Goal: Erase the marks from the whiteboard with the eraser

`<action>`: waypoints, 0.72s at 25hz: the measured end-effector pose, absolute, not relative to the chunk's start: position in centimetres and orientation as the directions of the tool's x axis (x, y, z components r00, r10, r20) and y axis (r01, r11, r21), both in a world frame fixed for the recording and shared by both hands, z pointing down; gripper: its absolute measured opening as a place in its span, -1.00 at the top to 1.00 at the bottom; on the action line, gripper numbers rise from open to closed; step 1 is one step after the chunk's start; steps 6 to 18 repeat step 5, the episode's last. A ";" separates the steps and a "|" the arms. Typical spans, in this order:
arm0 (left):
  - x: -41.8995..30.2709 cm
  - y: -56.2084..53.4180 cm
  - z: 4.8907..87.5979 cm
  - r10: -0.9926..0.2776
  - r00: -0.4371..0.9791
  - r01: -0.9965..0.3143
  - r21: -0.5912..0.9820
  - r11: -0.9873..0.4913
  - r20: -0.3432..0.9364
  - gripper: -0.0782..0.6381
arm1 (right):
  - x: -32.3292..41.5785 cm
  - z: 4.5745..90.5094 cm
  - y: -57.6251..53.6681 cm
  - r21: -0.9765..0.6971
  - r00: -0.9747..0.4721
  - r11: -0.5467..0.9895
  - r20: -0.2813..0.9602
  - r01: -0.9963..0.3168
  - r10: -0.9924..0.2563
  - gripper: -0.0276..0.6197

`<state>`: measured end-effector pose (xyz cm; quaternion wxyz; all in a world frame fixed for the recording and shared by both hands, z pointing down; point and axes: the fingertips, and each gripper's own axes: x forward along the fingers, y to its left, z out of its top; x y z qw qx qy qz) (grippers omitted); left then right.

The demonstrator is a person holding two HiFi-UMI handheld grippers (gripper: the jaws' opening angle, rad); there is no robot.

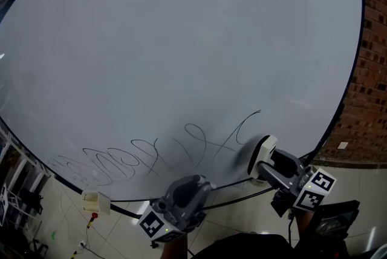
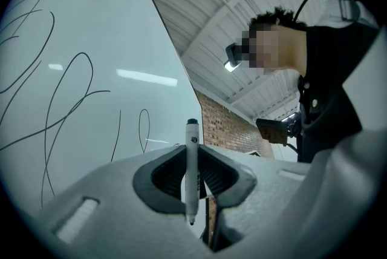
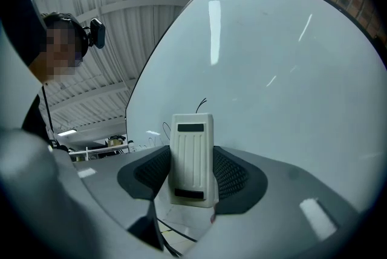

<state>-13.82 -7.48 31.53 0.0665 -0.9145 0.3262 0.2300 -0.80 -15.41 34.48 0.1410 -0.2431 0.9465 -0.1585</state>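
A large whiteboard [image 1: 181, 40] fills the head view, with looping black marker lines [image 1: 151, 158] along its lower part. My right gripper [image 3: 192, 160] is shut on a white ribbed eraser [image 3: 192, 155]; in the head view the eraser [image 1: 261, 155] rests against the board at the right end of the marks. My left gripper [image 2: 192, 176] is shut on a thin white marker [image 2: 191, 167], held upright just off the board, whose scribbles [image 2: 57, 106] show to its left. In the head view the left gripper [image 1: 181, 194] hangs below the board's lower edge.
A brick wall [image 1: 369, 70] stands right of the board. A small white box [image 1: 95, 202] hangs at the board's lower left edge, with cables [image 1: 236, 194] running along the frame. A person's dark sleeve and body [image 2: 338, 70] show behind the left gripper.
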 end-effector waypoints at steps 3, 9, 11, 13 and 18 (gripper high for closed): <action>-13.9 -7.4 31.5 -0.569 0.678 -0.629 0.032 -0.776 -0.465 0.61 | -1.0 34.5 -15.2 -0.370 -0.846 0.834 -0.189 -0.409 -0.498 0.22; -14.0 -7.3 31.6 -0.572 0.676 -0.631 0.035 -0.775 -0.465 0.61 | -1.2 34.5 -15.1 -0.371 -0.848 0.836 -0.190 -0.404 -0.494 0.22; -14.0 -7.3 31.6 -0.572 0.676 -0.631 0.035 -0.775 -0.465 0.61 | -1.2 34.5 -15.1 -0.371 -0.848 0.836 -0.190 -0.404 -0.494 0.22; -14.0 -7.3 31.6 -0.572 0.676 -0.631 0.035 -0.775 -0.465 0.61 | -1.2 34.5 -15.1 -0.371 -0.848 0.836 -0.190 -0.404 -0.494 0.22; -14.0 -7.3 31.6 -0.572 0.676 -0.631 0.035 -0.775 -0.465 0.61 | -1.2 34.5 -15.1 -0.371 -0.848 0.836 -0.190 -0.404 -0.494 0.22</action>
